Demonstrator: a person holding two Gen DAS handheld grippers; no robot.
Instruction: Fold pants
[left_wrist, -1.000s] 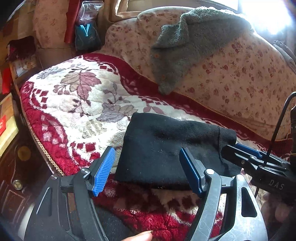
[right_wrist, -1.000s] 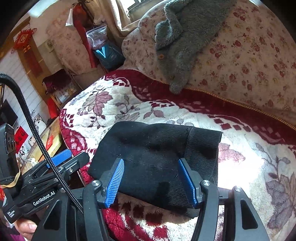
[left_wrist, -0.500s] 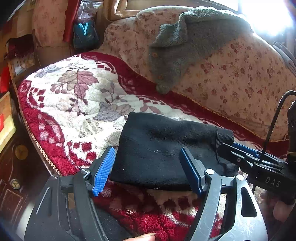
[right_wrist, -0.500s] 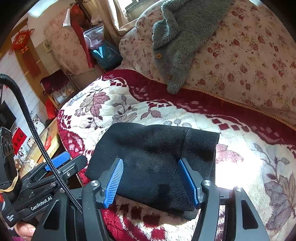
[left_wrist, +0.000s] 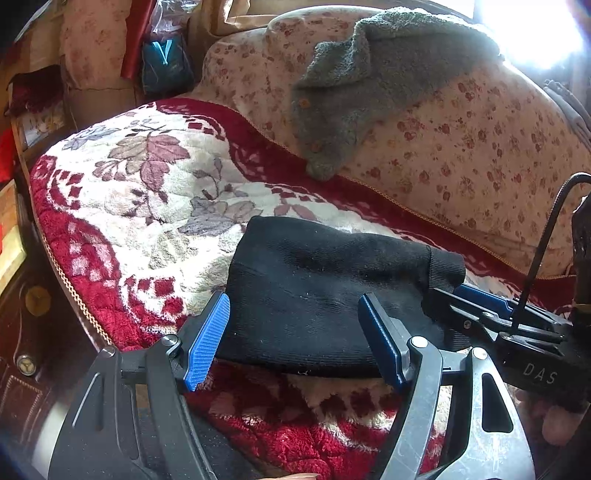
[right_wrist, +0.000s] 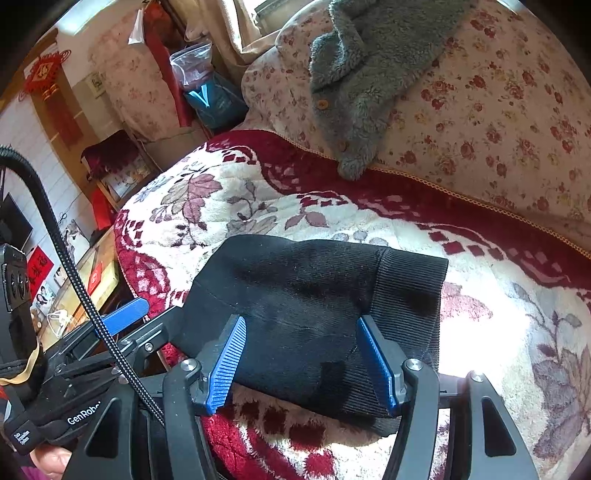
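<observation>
The black pants (left_wrist: 314, 266) lie folded into a compact rectangle on the red and cream floral seat cover (left_wrist: 155, 206), ribbed waistband end to the right. My left gripper (left_wrist: 293, 301) is open over the near left part of the bundle, its blue pads apart and gripping nothing. In the right wrist view the same pants (right_wrist: 295, 269) fill the middle. My right gripper (right_wrist: 301, 321) stands open over their near edge beside the ribbed band (right_wrist: 410, 291). Each gripper shows in the other's view: the right one (left_wrist: 480, 306) and the left one (right_wrist: 125, 314).
A grey fleece garment (left_wrist: 369, 81) hangs over the floral backrest (left_wrist: 480, 147). The seat's front edge (left_wrist: 74, 295) drops off at the left to dark wooden furniture (left_wrist: 26, 332). Bags (right_wrist: 210, 92) and a low shelf (right_wrist: 122, 173) crowd the far left corner.
</observation>
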